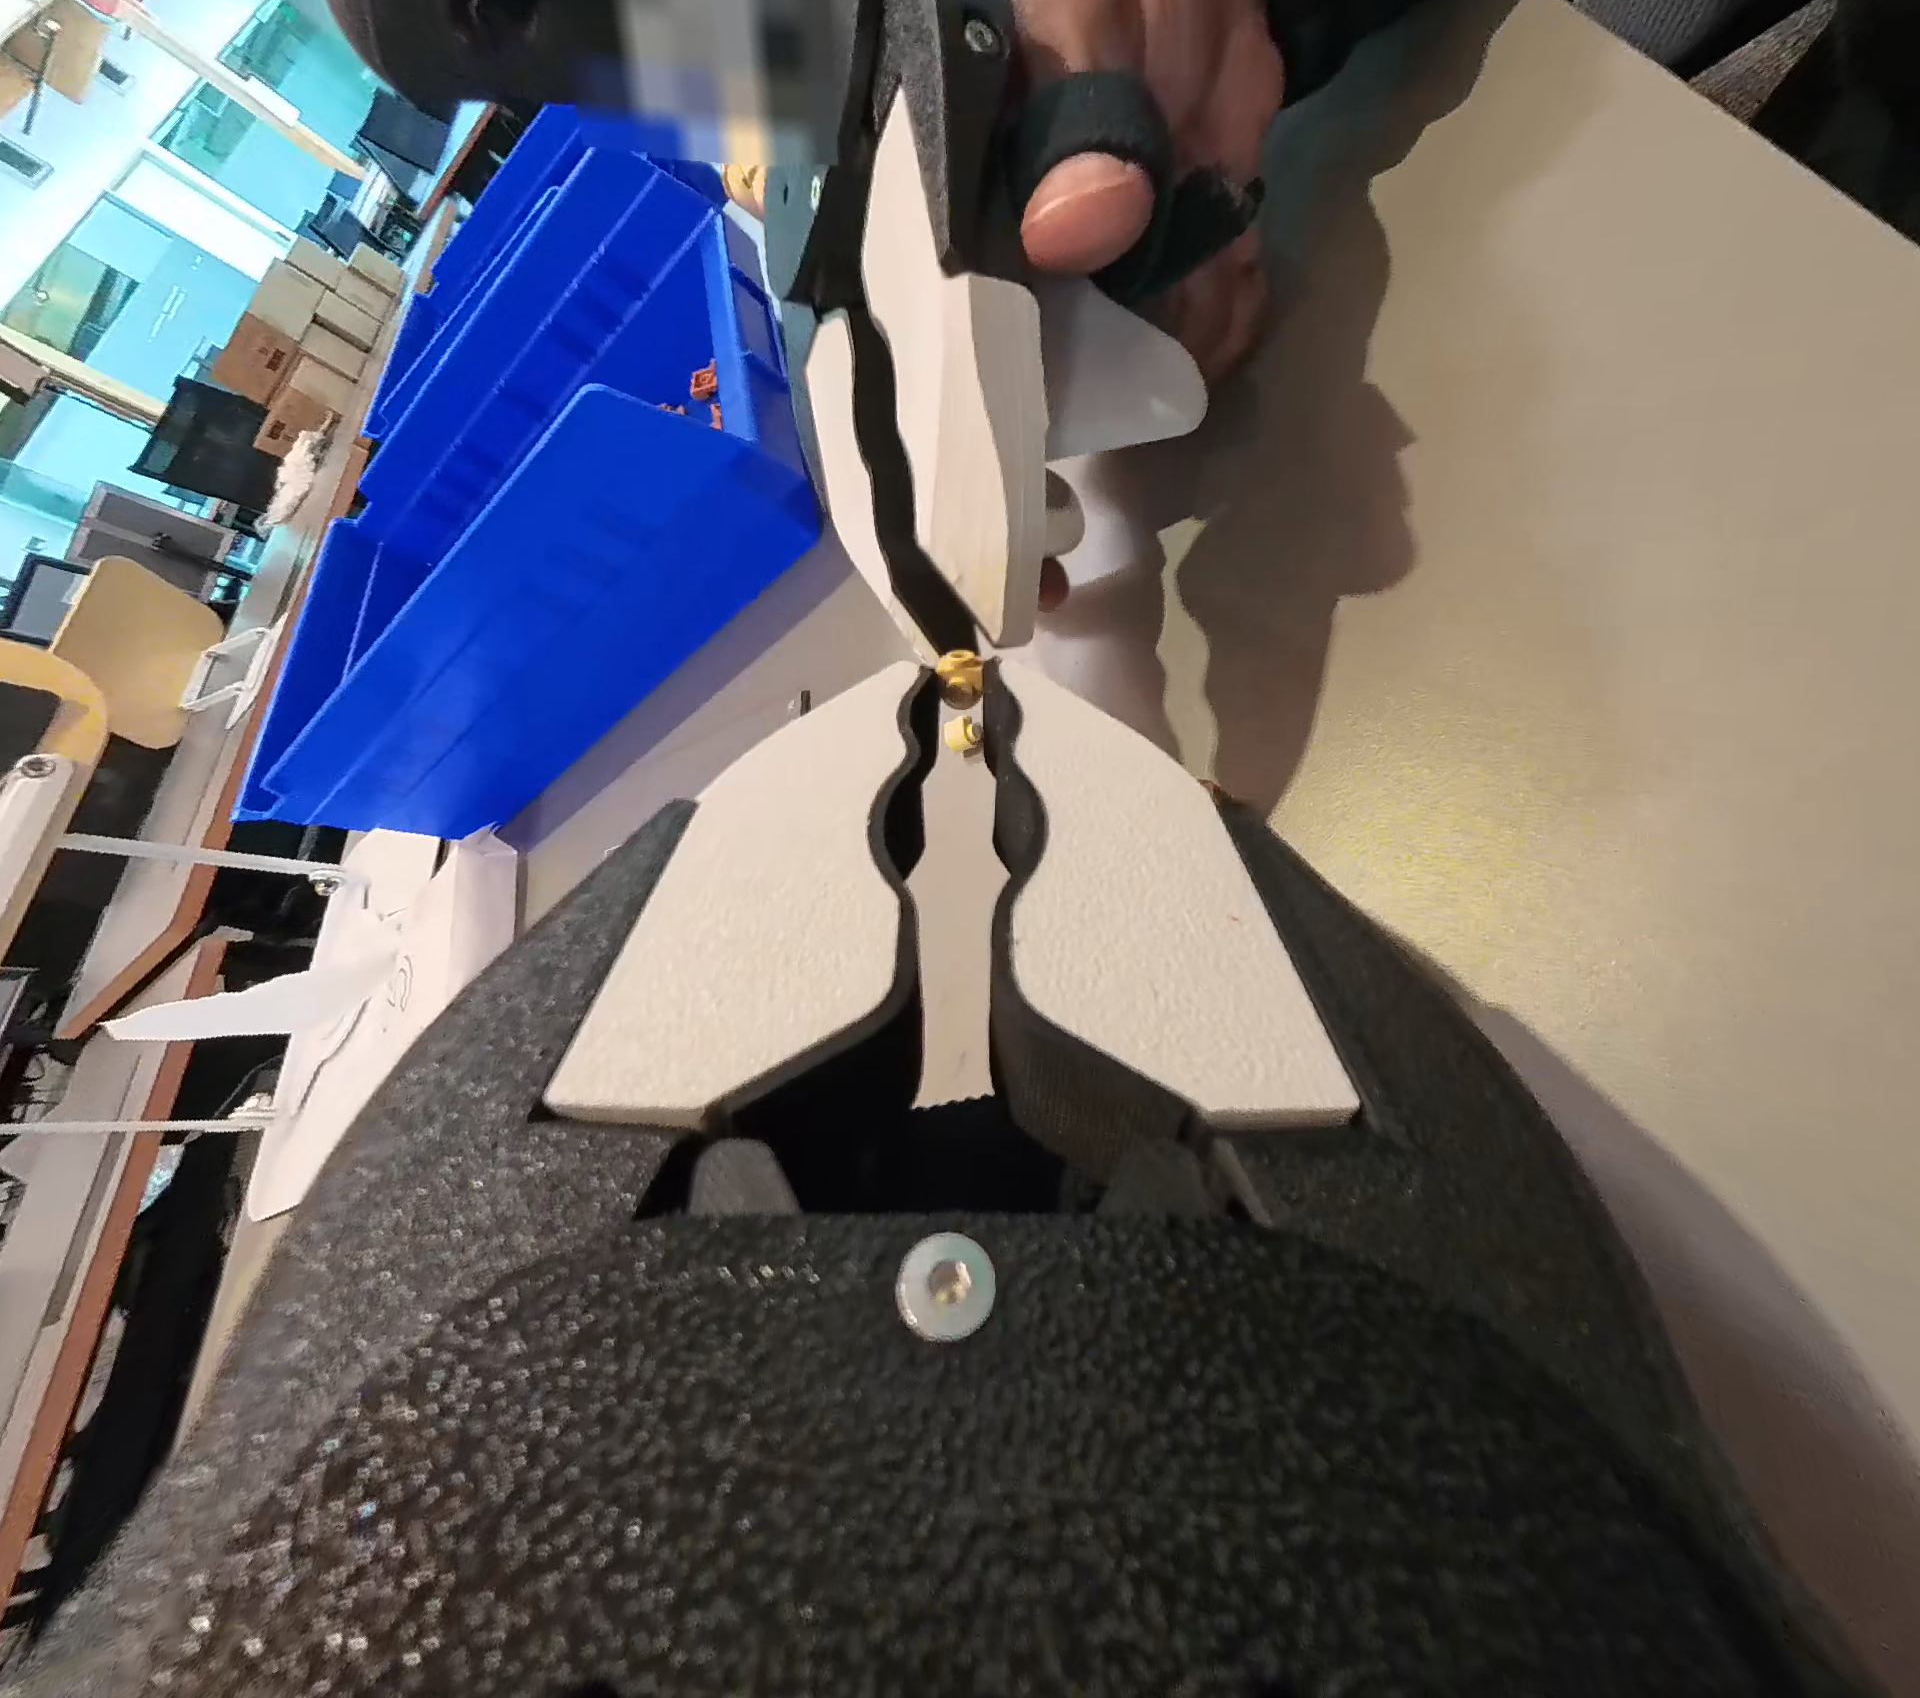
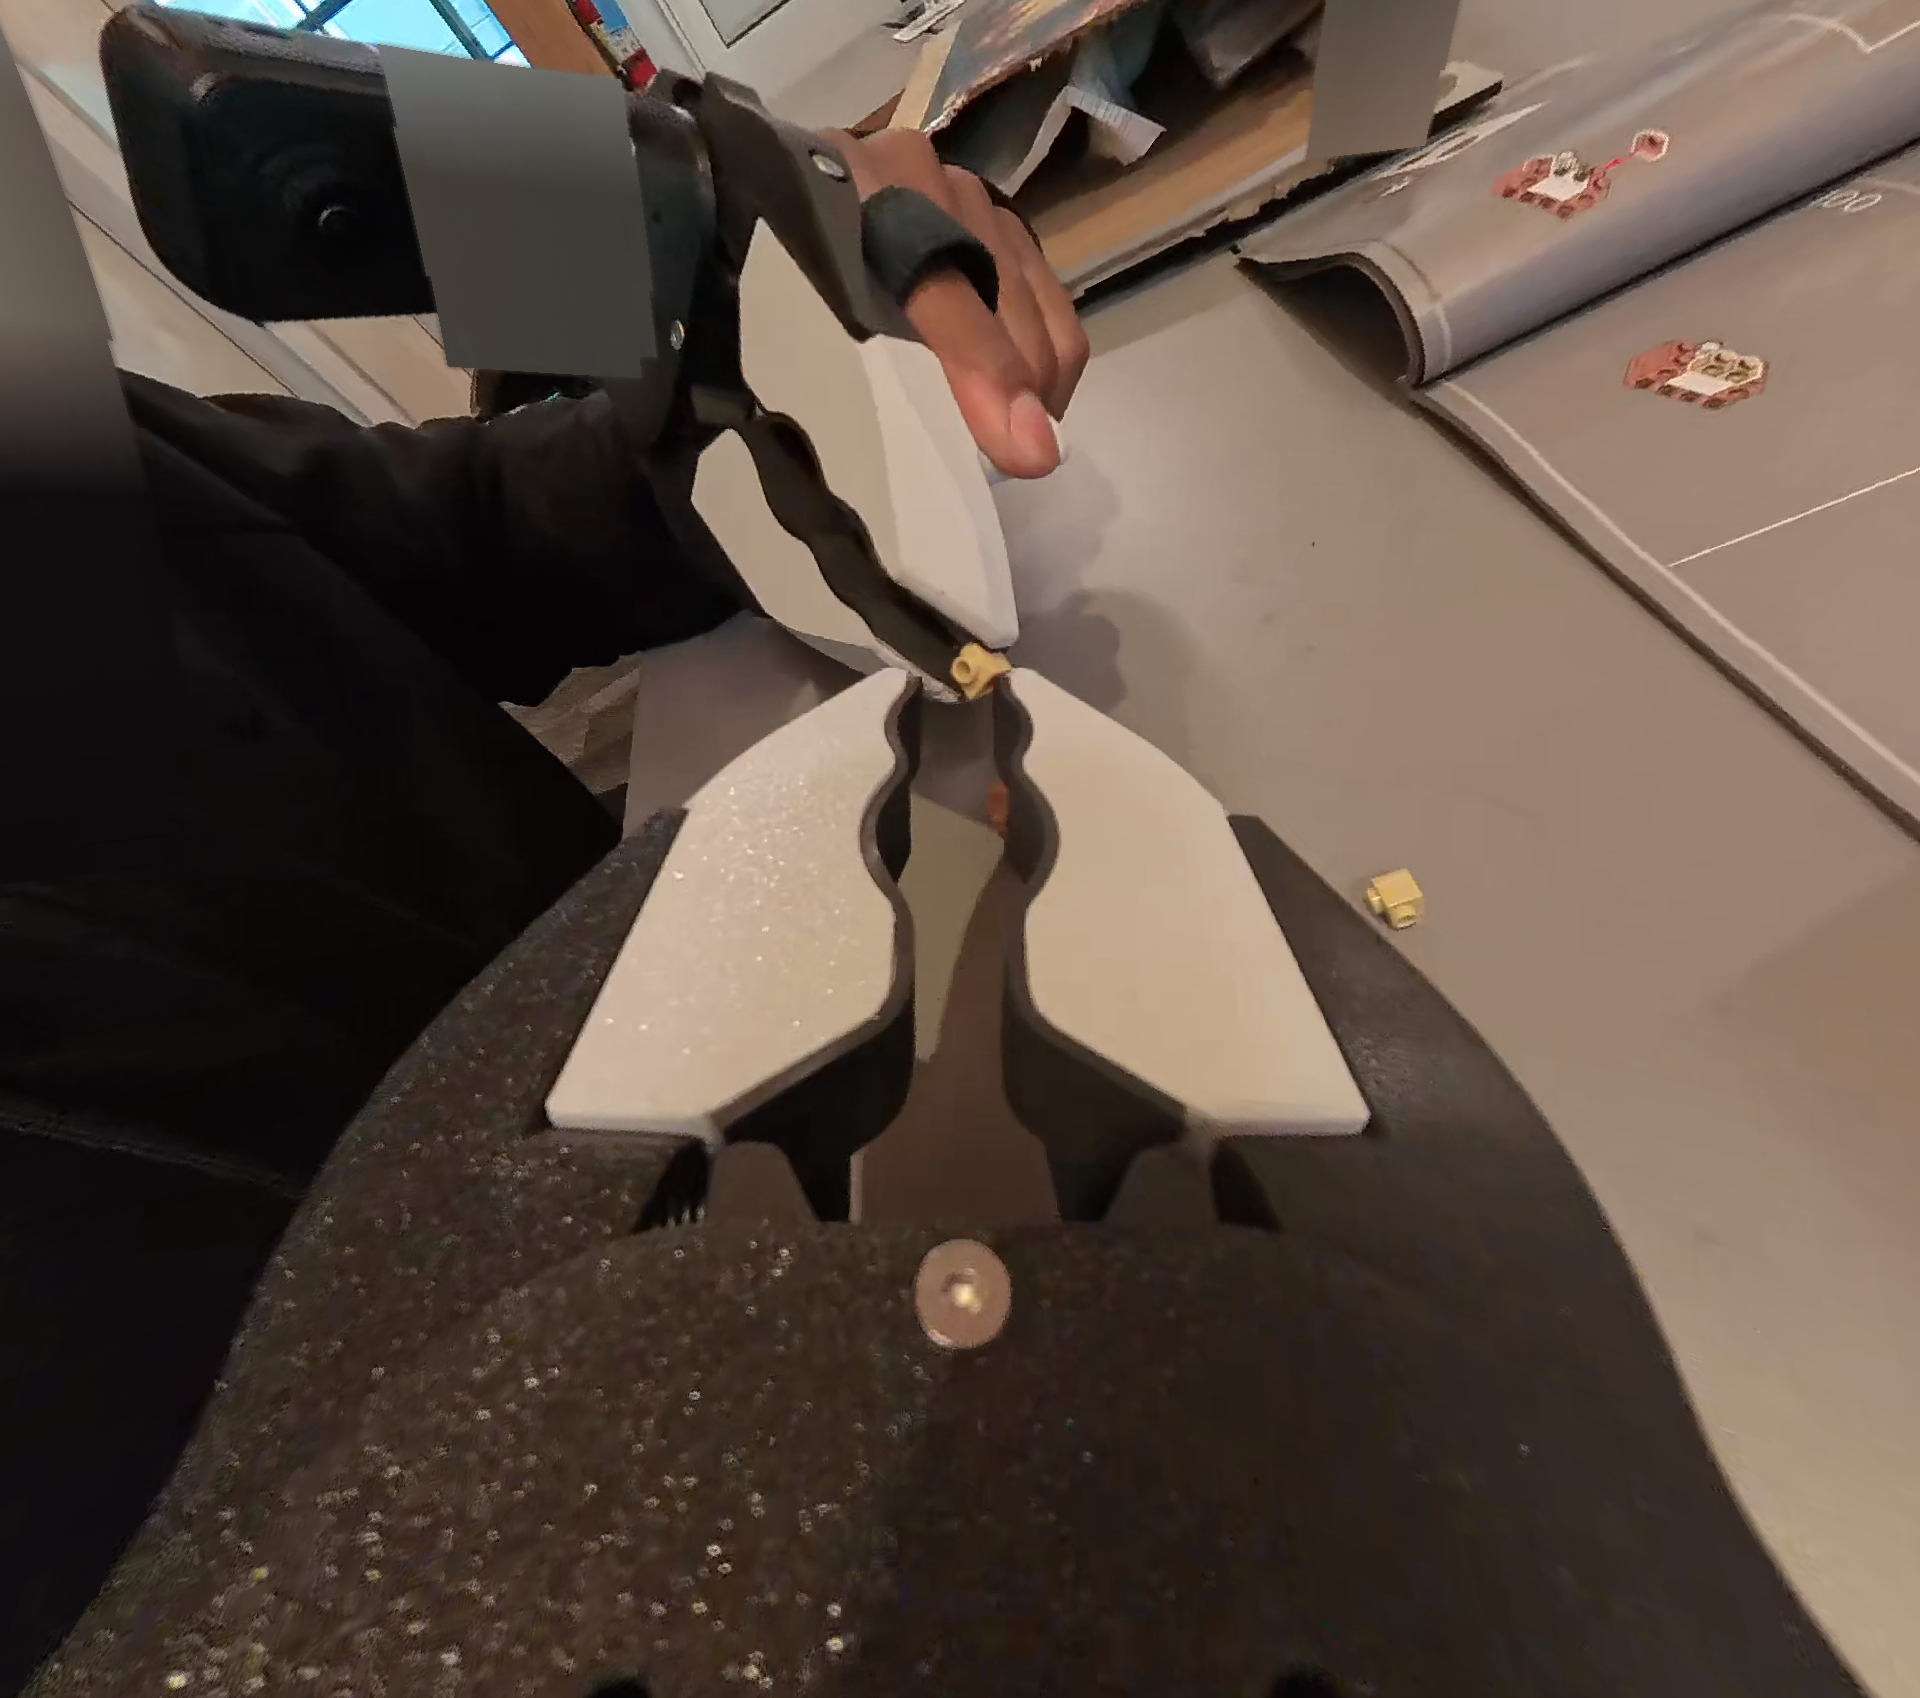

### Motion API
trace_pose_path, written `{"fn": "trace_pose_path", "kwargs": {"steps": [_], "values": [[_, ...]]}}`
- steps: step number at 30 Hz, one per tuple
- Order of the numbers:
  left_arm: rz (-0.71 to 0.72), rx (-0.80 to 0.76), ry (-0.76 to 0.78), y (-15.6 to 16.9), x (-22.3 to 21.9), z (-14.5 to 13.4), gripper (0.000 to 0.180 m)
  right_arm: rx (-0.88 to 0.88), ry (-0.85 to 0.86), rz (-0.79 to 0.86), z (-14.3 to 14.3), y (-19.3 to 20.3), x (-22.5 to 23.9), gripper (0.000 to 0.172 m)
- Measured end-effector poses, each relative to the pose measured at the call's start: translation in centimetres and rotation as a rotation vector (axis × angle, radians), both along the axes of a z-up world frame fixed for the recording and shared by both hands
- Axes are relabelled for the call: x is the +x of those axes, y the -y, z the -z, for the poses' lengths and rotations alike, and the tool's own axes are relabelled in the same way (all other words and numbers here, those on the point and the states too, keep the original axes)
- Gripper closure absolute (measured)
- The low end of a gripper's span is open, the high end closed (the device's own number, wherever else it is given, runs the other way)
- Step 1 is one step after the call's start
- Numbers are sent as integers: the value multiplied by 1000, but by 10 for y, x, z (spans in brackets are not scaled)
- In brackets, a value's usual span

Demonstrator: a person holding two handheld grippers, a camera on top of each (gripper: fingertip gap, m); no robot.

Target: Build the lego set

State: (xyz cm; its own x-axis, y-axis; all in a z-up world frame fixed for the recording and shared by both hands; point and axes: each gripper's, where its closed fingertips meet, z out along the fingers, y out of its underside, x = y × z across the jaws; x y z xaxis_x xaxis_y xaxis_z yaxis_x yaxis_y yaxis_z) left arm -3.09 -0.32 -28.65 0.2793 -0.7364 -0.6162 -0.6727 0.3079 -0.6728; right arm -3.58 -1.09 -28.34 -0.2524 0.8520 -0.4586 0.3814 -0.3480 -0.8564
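Brick (image 1: 957,684), tan, between left tongs (image 1: 957,669), right tongs (image 2: 958,682) alongside

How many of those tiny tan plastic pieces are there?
2. One tan piece sits where the fingertips of the left gripper and right gripper meet. Another tan piece lies loose on the grey table. More may be hidden in the blue bins.

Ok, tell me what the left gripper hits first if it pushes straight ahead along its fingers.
The left gripper would meet the right gripper's fingers almost at once: their tips stand nose to nose around the small tan brick piece. Beyond them lies the person's hand. Depth is hard to judge.
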Motion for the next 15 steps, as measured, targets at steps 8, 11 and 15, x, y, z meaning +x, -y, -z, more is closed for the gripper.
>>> {"fn": "trace_pose_path", "kwargs": {"steps": [8,11,15], "values": [[-2,35,-57,0,1,3,173,-75,38,5,3,-2,-1,162],[-2,49,-72,0,1,4,173,-97,48,6,4,-2,-1,163],[-2,60,-88,0,1,4,173,-115,58,3,5,-2,-2,164]]}}
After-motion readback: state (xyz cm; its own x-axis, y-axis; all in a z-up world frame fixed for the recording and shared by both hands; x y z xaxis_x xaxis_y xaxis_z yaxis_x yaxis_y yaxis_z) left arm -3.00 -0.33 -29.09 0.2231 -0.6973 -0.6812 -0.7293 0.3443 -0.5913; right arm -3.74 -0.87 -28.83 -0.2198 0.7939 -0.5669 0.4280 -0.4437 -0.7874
